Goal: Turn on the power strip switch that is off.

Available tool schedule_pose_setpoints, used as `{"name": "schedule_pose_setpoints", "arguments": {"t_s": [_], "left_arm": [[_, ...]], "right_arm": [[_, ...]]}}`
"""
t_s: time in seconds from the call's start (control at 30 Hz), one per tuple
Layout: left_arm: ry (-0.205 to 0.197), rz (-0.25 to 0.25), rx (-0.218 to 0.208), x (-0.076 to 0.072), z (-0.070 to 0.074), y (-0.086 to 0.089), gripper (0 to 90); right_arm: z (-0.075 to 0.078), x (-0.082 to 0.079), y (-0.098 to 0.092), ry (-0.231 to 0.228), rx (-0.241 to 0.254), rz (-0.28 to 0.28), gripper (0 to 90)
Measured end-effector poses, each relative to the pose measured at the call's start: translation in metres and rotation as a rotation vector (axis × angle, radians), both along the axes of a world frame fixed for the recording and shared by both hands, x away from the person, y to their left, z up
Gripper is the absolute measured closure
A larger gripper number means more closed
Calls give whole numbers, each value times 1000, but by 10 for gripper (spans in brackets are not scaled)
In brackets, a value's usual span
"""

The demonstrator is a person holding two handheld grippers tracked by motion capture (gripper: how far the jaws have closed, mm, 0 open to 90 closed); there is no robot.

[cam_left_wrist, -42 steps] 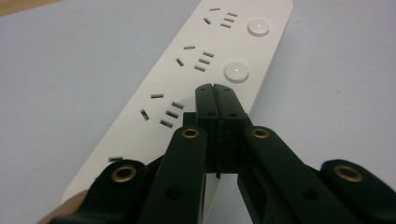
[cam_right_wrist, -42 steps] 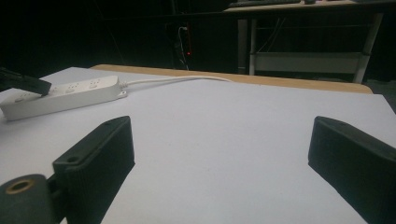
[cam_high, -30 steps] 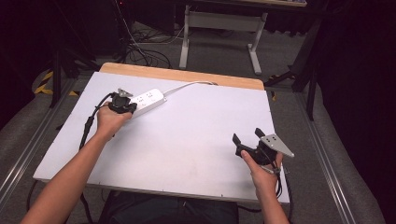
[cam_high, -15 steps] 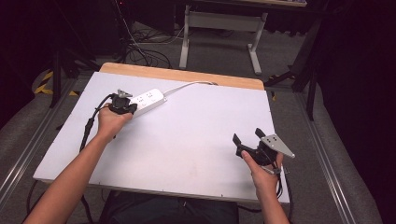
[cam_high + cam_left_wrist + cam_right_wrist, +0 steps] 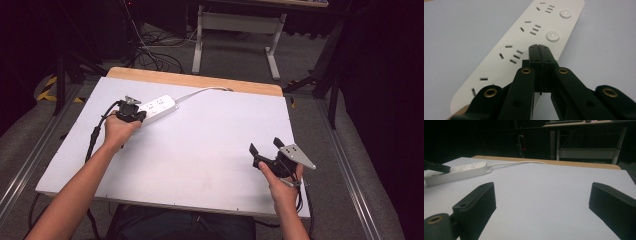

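On the far left part of the white surface (image 5: 200, 150), a white power strip (image 5: 156, 107) lies flat, its white cord (image 5: 205, 91) running off toward the far wooden edge. The left hand-held gripper (image 5: 134, 113) sits at the near end of the strip, held by the person's left hand (image 5: 118, 129). In the left gripper view, this hand-held gripper (image 5: 539, 51) has both jaws pressed fully together with nothing between them; the joined tips sit over the top face of the power strip (image 5: 524, 42), between its row of sockets and its row of round buttons (image 5: 552, 36). Whether the tips touch the strip cannot be told.

The right hand-held gripper (image 5: 264, 149) is held by the right hand (image 5: 282, 187) near the front right corner of the surface, well apart from the strip, with its grey three-cornered plate (image 5: 296, 155) on top. In the right gripper view, its jaws stand wide apart and hold nothing; bare surface (image 5: 544, 195) lies between them. That view also shows the power strip (image 5: 456, 173) at the far left, with its cord (image 5: 516, 163) trailing right along the far edge
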State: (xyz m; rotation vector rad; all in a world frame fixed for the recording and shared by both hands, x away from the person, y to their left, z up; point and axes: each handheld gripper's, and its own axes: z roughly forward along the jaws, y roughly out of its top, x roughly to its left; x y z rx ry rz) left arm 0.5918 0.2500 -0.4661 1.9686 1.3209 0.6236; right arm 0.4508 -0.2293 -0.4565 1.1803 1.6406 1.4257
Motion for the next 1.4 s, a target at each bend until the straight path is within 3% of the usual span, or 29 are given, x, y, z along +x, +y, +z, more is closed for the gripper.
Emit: {"name": "schedule_pose_setpoints", "arguments": {"t_s": [0.7,1.4], "left_arm": [[-14,0,14,-1,-1,-1,900],[0,-4,8,0,0,0,900]], "right_arm": [[1,0,0,-4,6,6,77],[1,-2,0,1,3,-2,79]]}}
